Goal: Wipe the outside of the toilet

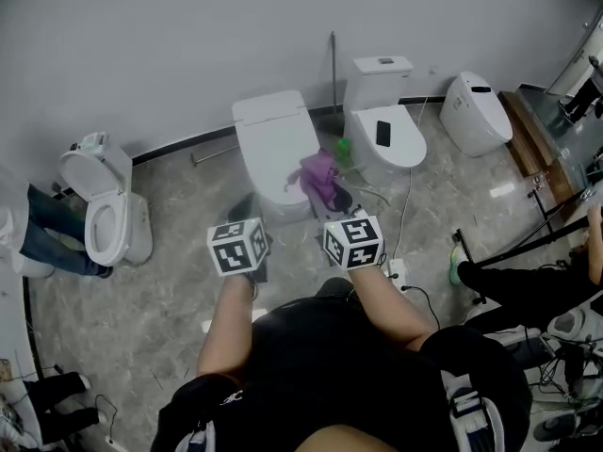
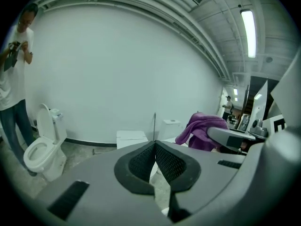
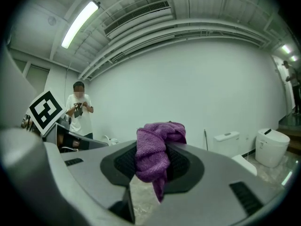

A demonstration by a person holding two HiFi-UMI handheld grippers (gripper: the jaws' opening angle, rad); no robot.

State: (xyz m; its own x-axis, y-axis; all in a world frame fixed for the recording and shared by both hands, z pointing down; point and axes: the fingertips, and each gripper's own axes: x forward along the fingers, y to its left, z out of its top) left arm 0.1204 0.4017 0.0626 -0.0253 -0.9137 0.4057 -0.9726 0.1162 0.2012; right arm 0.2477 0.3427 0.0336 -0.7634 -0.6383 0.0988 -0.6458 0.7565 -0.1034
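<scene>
A white toilet [image 1: 273,149] with its lid down stands against the wall straight ahead; the left gripper view shows this toilet [image 2: 131,138] beyond the jaws. My right gripper [image 1: 332,194] is shut on a purple cloth [image 1: 317,175], which hangs beside the toilet's right front. In the right gripper view the purple cloth [image 3: 153,154] is bunched between the jaws of the right gripper [image 3: 151,161] and droops over them. My left gripper [image 1: 245,210] hovers in front of the toilet's left side. The left gripper [image 2: 154,147] is shut, its pads meeting with nothing between them.
An open-lidded toilet [image 1: 105,217] stands at the left with a person [image 1: 47,243] beside it. Right of the cloth are a second toilet [image 1: 384,121] with a phone [image 1: 382,133] on its lid, a green bottle [image 1: 345,151] and a rounded toilet [image 1: 476,111]. Cables [image 1: 405,252] cross the floor.
</scene>
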